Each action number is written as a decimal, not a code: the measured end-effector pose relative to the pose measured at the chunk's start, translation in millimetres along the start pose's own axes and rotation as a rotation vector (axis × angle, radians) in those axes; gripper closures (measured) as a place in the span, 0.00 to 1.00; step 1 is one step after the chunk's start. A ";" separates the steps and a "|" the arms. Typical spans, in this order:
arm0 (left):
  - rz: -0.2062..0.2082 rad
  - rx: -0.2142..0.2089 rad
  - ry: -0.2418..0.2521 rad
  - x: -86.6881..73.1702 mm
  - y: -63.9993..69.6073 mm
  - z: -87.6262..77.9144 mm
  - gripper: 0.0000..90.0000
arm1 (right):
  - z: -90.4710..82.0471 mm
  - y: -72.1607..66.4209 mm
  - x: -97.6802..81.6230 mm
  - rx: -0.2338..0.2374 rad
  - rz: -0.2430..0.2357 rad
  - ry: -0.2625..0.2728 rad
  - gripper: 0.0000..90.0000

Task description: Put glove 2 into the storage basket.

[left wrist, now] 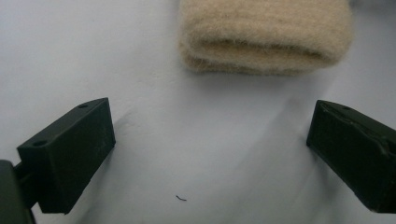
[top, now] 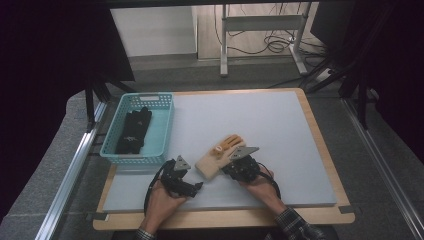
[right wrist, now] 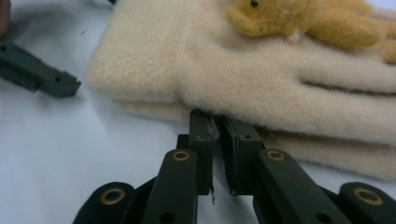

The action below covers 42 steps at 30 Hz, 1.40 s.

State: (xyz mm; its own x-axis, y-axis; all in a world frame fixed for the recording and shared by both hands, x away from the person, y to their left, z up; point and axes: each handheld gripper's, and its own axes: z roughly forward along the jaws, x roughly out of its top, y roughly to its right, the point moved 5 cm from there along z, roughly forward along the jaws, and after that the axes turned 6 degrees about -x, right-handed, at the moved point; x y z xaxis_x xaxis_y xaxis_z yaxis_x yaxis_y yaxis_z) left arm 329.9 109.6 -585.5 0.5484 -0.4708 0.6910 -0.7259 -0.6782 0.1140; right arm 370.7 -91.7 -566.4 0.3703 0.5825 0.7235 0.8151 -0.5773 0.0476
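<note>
We keep right claw (right wrist: 215, 122) nearly closed, nipping edge of cream glove (top: 218, 159) lying mid-surface (top: 280, 130); left claw (left wrist: 210, 140) gapes wide, empty, short of cuff. Advance it squarely, then pinch.

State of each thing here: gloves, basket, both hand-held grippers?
Beige glove pair: stacked flat on the table, cuff toward the left gripper.
Black gloves: lying in the basket.
Teal basket: upright, on the table.
Left hand-held gripper: open, short of the cuff.
Right hand-held gripper: nearly shut, pinching the glove's edge.

Dim, dark edges; closeups soft-focus.
</note>
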 end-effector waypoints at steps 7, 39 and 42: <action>-0.001 0.001 0.003 -0.1 0.1 0.1 0.01 | -22.0 12.3 -4.8 -0.044 0.011 0.028 0.76; -0.003 -0.002 0.001 -0.1 -0.1 0.2 0.01 | -91.5 85.4 -55.2 -0.235 0.172 0.060 0.21; -0.002 -0.002 0.001 -0.1 0.0 0.2 0.01 | -92.7 90.2 -63.8 -0.249 0.182 0.047 0.17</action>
State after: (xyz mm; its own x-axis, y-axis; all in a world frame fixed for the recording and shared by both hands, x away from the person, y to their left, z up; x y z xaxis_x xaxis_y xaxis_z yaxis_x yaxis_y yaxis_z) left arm 330.0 109.5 -585.7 0.5496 -0.4685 0.6918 -0.7255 -0.6782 0.1171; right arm 379.3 -234.1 -544.5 0.4747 0.4329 0.7663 0.6009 -0.7956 0.0772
